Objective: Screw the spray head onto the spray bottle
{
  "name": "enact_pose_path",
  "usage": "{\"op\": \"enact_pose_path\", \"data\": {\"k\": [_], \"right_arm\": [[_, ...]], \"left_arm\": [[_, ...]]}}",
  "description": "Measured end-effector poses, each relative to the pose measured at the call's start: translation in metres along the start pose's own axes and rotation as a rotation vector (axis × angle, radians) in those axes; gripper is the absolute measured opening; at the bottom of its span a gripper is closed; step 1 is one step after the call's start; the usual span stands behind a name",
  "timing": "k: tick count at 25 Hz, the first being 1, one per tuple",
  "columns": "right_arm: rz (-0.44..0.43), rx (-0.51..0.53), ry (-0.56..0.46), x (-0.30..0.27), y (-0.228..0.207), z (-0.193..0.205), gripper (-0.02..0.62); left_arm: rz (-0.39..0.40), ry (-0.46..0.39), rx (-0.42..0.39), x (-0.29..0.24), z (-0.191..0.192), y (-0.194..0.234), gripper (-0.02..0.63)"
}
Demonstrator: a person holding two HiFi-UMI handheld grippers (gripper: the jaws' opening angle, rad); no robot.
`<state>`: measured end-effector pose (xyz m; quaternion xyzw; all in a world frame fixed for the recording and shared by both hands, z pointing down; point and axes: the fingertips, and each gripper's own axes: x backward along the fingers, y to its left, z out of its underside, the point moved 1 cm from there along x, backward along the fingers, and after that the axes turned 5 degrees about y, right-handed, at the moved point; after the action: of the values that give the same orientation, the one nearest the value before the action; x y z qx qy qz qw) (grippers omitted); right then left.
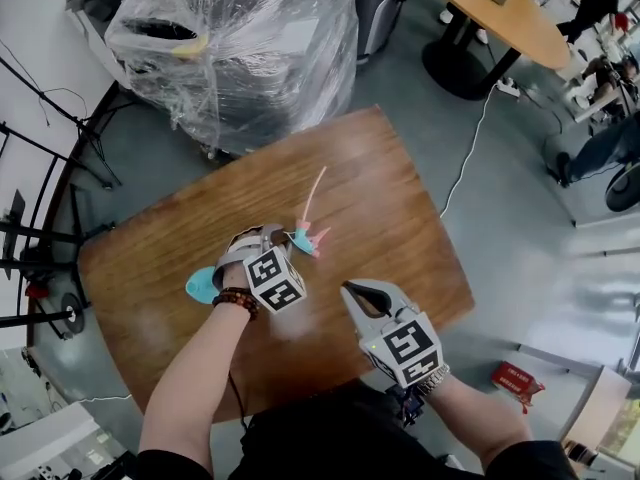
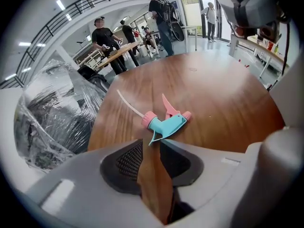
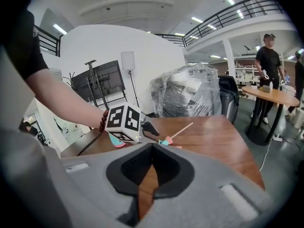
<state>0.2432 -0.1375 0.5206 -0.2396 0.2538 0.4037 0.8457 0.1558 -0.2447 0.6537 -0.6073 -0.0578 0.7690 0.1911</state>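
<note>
Lining up my left gripper (image 1: 280, 240) on the spray head (image 2: 166, 122). The head lies on its side on the wooden table (image 1: 380, 168), just ahead of the jaw tips. Its thin tube (image 1: 315, 193) trails away toward the far side. The left jaws stand a little apart with only bare wood between them, so nothing is gripped yet. The right gripper (image 1: 352, 293) sits nearer me, jaws closed together and empty, well apart from the head.

The pale blue thing (image 1: 200, 286) beside my left wrist I take for the bottle. It is mostly hidden by the hand, so I can't tell how it lies.

Risks from here:
- The gap between the left jaws looks narrow for the head's body. If I come down like this, the tips may land on top and shove it across the wood instead of straddling it.
- The head is flat on its side with the trigger sticking out. Clamping on the trigger or tube instead of the body would give a loose, twisting hold and could bend the tube.
- The bottle is close to my left wrist and out of sight, so a sweep of the arm could knock or roll it.
- The right jaws are closed, so they must open before they can steady the bottle. If the bottle isn't held, it will spin under the collar and the thread won't catch or may cross.
</note>
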Motion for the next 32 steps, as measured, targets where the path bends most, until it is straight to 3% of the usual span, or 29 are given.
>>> {"op": "enact_pose_path", "data": {"k": [12,18,21,25,32], "right_arm": [[-0.009,-0.011,-0.002,-0.002,-0.005,0.001,-0.006],[0.002,-0.003,-0.006,0.002,-0.006,0.001,-0.006],[-0.002,0.001,-0.004,0.002,-0.002,0.002,-0.006],[0.015,0.047,0.005,0.003,0.001,0.002,-0.006],[0.114,0.323,0.036,0.009,0.009,-0.012,-0.005]], "left_arm": [[0.032,0.032,-0.077,-0.016,0.003,-0.005,0.064],[0.027,0.009,-0.073,-0.012,-0.001,-0.007,0.021],[0.054,-0.016,-0.016,-0.007,-0.006,-0.011,0.017],[0.101,-0.080,0.122,0.009,-0.015,-0.014,0.015],[0.239,-0.206,0.297,0.055,-0.039,-0.032,0.015]]}}
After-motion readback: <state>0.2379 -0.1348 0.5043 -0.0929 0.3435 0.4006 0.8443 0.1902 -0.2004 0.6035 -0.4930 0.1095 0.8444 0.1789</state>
